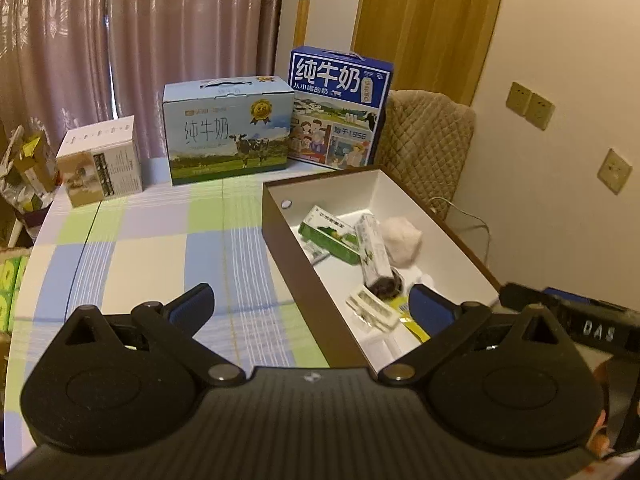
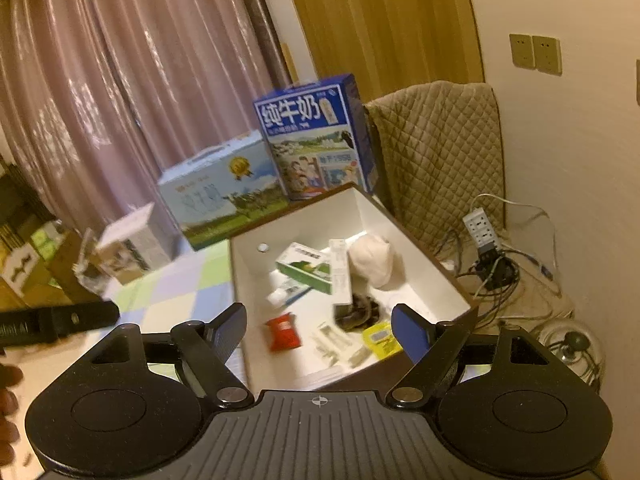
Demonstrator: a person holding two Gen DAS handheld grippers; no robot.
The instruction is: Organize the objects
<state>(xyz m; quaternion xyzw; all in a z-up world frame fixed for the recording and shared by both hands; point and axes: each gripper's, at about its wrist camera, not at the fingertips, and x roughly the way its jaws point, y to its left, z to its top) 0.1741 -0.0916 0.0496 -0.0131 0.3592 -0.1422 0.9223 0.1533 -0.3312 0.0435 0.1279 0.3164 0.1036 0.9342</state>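
Note:
A brown box with a white inside [image 1: 280, 248] [image 2: 240, 280] lies on the checked tablecloth. In it lie a green-and-white carton [image 1: 328, 236] [image 2: 306, 266], a long white carton [image 1: 374, 248] [image 2: 340, 272], a pale soft ball [image 1: 402, 240] [image 2: 372, 260], a dark round thing [image 1: 386, 286] [image 2: 356, 312], a yellow packet [image 1: 414, 326] [image 2: 380, 338], white sachets [image 1: 372, 310] and a red packet [image 2: 284, 332]. My left gripper [image 1: 310, 304] is open above the box's near left wall, holding nothing. Over the near end of the box my right gripper [image 2: 320, 330] hangs open and empty.
Two milk cases, light blue [image 1: 228, 136] [image 2: 220, 188] and dark blue [image 1: 340, 108] [image 2: 312, 136], stand at the table's far edge with a small white box [image 1: 100, 164] [image 2: 132, 244]. A quilted chair back [image 1: 424, 148] [image 2: 436, 152] and a power strip with cables [image 2: 484, 232] are at right.

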